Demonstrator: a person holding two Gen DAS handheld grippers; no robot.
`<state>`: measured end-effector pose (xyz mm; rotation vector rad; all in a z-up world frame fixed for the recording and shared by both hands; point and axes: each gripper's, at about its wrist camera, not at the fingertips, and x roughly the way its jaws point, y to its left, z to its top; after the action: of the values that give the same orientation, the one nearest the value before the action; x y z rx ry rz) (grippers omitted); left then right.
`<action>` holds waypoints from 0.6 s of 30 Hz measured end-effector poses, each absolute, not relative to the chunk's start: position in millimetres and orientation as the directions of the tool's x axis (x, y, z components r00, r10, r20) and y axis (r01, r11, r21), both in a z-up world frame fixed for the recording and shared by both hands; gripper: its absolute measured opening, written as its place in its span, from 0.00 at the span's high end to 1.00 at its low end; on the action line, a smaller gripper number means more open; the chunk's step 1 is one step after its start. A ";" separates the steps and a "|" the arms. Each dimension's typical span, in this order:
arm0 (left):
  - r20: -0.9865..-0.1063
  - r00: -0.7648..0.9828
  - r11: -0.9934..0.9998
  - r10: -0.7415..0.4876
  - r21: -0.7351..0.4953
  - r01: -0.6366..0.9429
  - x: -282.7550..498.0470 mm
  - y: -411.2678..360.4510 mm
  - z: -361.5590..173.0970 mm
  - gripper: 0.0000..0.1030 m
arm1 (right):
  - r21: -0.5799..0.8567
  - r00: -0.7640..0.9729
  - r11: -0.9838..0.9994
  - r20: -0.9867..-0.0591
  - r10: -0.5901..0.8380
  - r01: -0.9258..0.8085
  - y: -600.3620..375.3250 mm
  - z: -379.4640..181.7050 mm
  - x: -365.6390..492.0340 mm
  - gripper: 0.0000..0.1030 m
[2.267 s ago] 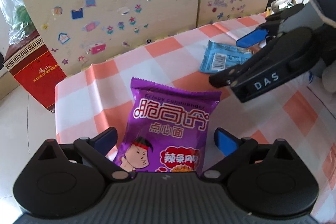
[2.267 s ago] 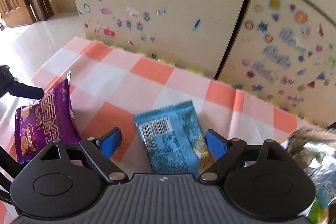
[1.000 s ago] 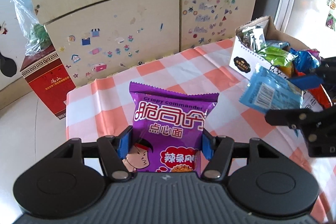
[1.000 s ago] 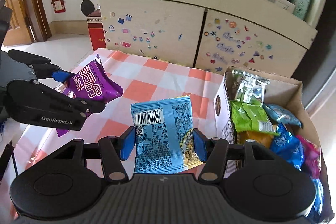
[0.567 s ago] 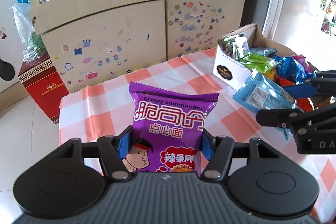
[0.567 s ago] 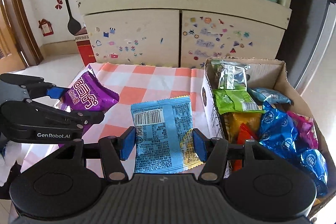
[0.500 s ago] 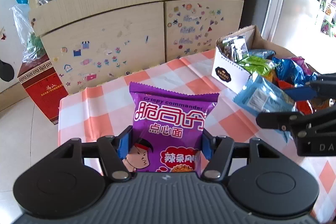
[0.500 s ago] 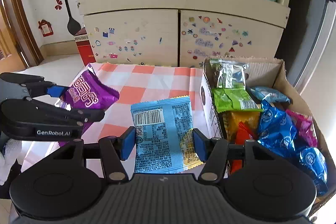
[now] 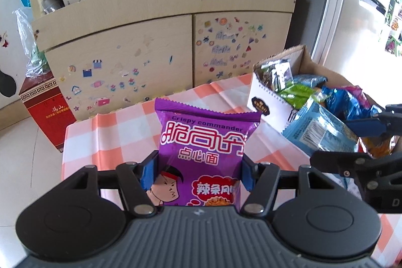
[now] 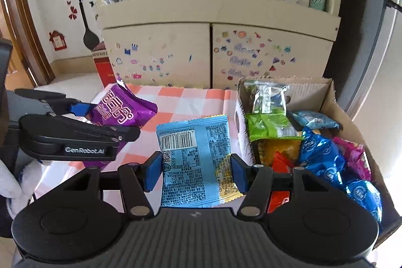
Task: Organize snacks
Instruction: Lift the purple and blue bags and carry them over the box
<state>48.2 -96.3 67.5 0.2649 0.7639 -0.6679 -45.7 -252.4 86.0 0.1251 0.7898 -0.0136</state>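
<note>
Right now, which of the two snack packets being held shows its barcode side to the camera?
The light blue packet in the right gripper: barcode and fine print face out. The purple packet in the left gripper shows its cartoon front.

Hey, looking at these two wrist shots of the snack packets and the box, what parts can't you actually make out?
- Purple snack packet: its bottom edge, left wrist view, hidden behind the left tool body.
- Blue snack packet: its front side, right wrist view; only the barcode back faces the camera.
- Cardboard box: its floor, both views, covered by packets.
- Right tool: the hand holding it, outside both views.
</note>
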 end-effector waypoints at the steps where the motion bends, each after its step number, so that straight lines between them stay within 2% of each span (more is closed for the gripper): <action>1: -0.709 0.531 0.765 -0.464 -0.019 0.643 47.7 -98.7 68.6 0.39 | 0.107 0.709 0.992 -0.704 0.031 0.063 -254.7 88.2 -47.0 0.38; 18: -0.654 0.487 0.688 -0.579 -0.071 0.723 24.2 -153.3 86.9 0.39 | 0.154 0.780 0.941 -0.608 -0.149 0.300 -336.0 126.6 -84.0 0.38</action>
<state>24.2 -153.3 86.9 0.2252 0.7028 -0.7998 -84.0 -336.0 126.6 0.2498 0.6317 -0.2457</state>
